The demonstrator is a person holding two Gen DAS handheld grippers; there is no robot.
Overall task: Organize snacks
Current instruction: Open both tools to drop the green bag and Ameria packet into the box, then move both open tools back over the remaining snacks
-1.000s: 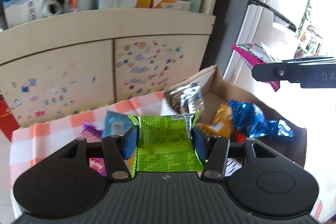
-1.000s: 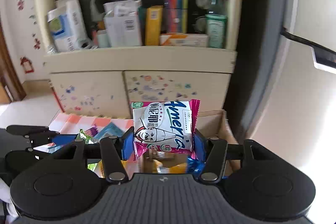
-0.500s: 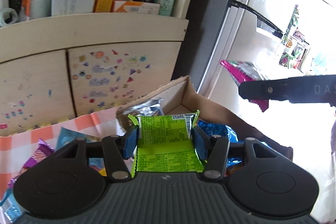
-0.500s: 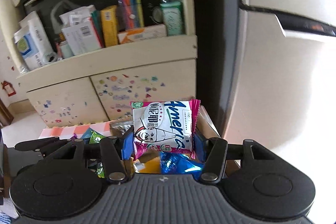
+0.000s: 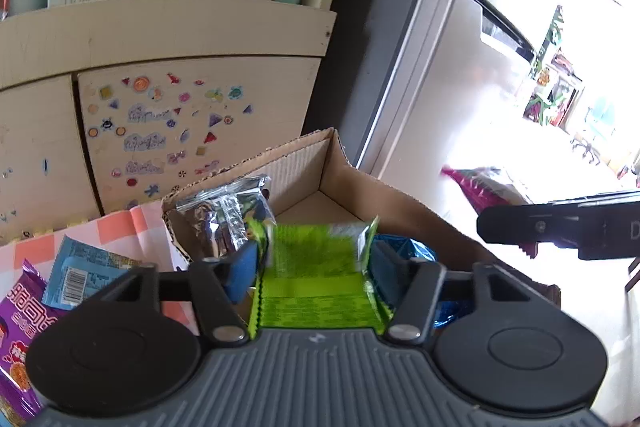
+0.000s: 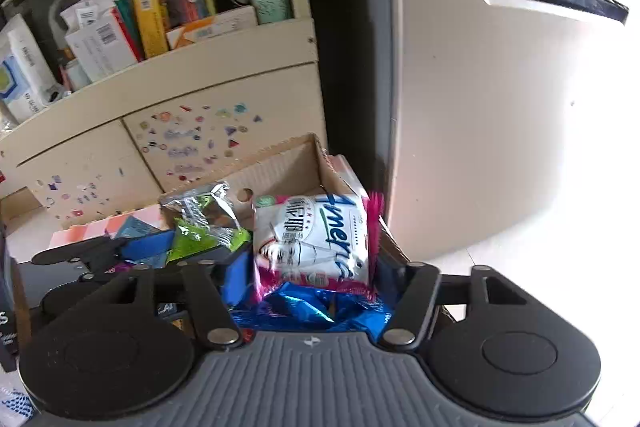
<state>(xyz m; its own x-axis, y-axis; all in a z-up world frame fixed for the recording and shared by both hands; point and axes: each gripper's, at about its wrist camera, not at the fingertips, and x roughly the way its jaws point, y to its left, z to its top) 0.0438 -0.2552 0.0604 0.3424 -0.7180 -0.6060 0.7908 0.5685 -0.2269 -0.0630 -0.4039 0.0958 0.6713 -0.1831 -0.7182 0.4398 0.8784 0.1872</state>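
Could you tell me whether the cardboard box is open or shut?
Open: the cardboard box has no lid, and a silver packet shows inside.

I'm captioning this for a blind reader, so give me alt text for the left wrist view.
A green snack packet sits between the left gripper's blue-padded fingers as they open over an open cardboard box holding silver and blue wrappers. Behind stand a sticker-covered cabinet and cluttered shelf; at right, the right gripper carries a pink packet.

My left wrist cam looks forward-down, close over the cardboard box (image 5: 304,163). My right wrist cam faces the same box (image 6: 280,155) from its right side, steeper. Both share the stickered cabinet (image 5: 168,123).
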